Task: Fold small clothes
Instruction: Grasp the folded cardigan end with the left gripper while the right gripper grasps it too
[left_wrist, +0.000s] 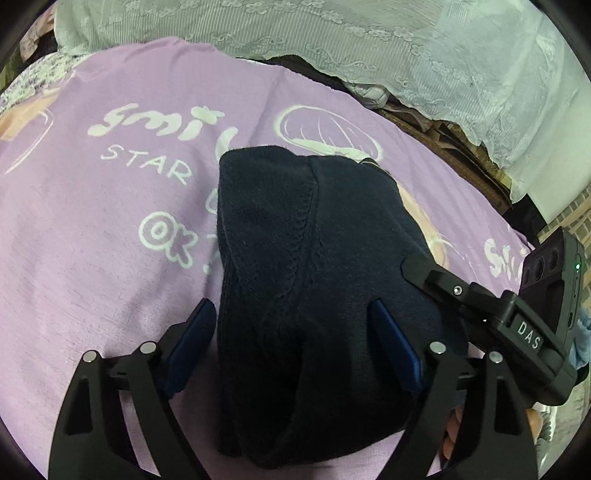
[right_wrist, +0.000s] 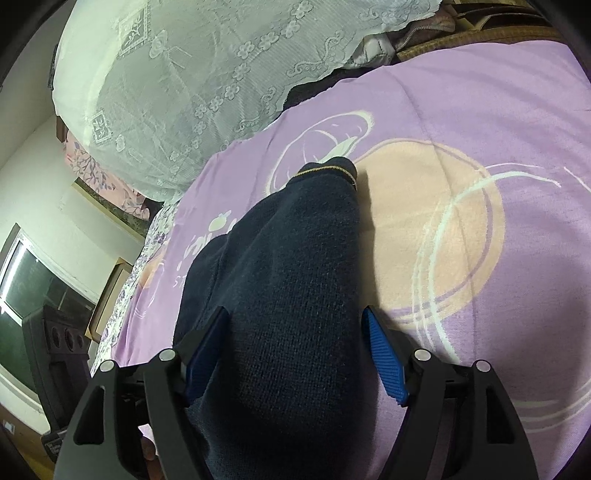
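A dark navy knitted garment (left_wrist: 303, 280) lies folded into a narrow bundle on a purple printed blanket (left_wrist: 92, 221). My left gripper (left_wrist: 295, 314) is open, its blue-padded fingers (left_wrist: 192, 339) standing on either side of the bundle's near end. The right gripper's black body (left_wrist: 517, 325) shows at the right of the left wrist view, next to the garment's right edge. In the right wrist view the same garment (right_wrist: 295, 295) runs away from me, with a thin gold trim line at its far end. My right gripper (right_wrist: 295, 328) is open and straddles it.
A white lace cover (left_wrist: 369, 40) drapes over bedding at the back of the blanket (right_wrist: 480, 221). Dark clothing and a brown mat edge (left_wrist: 443, 136) lie behind the blanket. A window (right_wrist: 26, 280) and wall are at the left of the right wrist view.
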